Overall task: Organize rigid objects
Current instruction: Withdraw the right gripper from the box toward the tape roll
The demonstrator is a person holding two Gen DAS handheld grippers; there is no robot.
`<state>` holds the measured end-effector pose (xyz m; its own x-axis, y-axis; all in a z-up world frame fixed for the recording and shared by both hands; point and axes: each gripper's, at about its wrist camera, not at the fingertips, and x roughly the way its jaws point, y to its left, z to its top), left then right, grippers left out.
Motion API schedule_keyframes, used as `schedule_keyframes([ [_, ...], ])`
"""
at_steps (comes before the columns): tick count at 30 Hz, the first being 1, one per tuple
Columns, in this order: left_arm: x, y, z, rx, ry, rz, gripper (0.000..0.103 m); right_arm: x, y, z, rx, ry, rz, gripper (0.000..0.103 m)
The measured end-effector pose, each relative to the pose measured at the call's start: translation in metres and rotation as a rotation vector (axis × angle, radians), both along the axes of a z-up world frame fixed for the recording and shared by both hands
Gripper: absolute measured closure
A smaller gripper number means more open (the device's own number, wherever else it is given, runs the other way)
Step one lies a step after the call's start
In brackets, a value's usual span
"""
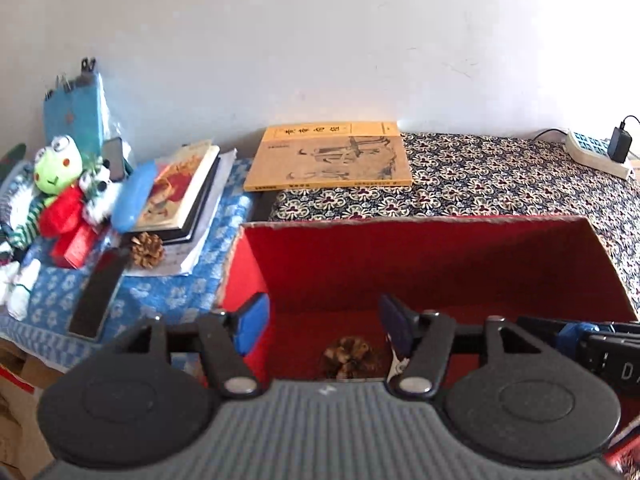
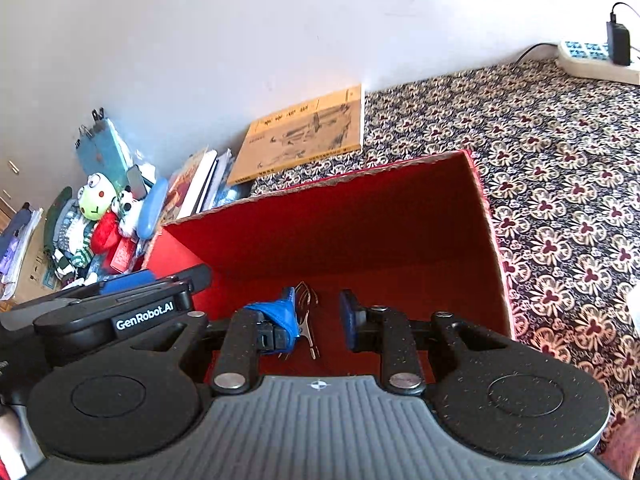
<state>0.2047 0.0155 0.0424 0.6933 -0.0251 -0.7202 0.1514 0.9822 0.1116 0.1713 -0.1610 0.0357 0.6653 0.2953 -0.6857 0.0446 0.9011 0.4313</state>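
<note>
Both tongs hung over the red box [image 2: 400, 216], jaws apart, gripping nothing. Left tongs [image 1: 324, 320] sat above a pinecone [image 1: 347, 356] on the box floor; right tongs [image 2: 316, 316] above a metal clip [image 2: 308, 320], probably both just dropped in. Second pinecone [image 1: 147, 250] waited on the desk [image 1: 160, 296] by the books [image 1: 176, 192]. Box walls stood tall; the only way out was straight up.
</note>
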Motion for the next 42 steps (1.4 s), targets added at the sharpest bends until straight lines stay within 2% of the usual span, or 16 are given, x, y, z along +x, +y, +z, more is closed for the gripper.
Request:
schedule_keyframes([
  [9,-0.039,-0.006,0.021,0.027,-0.014,0.030,0.036,-0.036,-0.002,0.018,-0.018,-0.080,-0.007,0.095],
  [20,-0.087,-0.017,0.037,0.034,-0.015,0.062,0.035,-0.073,-0.008,0.030,-0.041,-0.099,0.049,0.094],
  [31,-0.122,-0.038,0.030,0.063,0.020,0.109,0.035,-0.108,-0.022,0.029,-0.038,-0.121,0.095,0.094],
  [42,-0.145,-0.058,0.016,0.095,0.061,0.134,0.034,-0.127,-0.038,0.016,-0.010,-0.098,0.137,0.093],
])
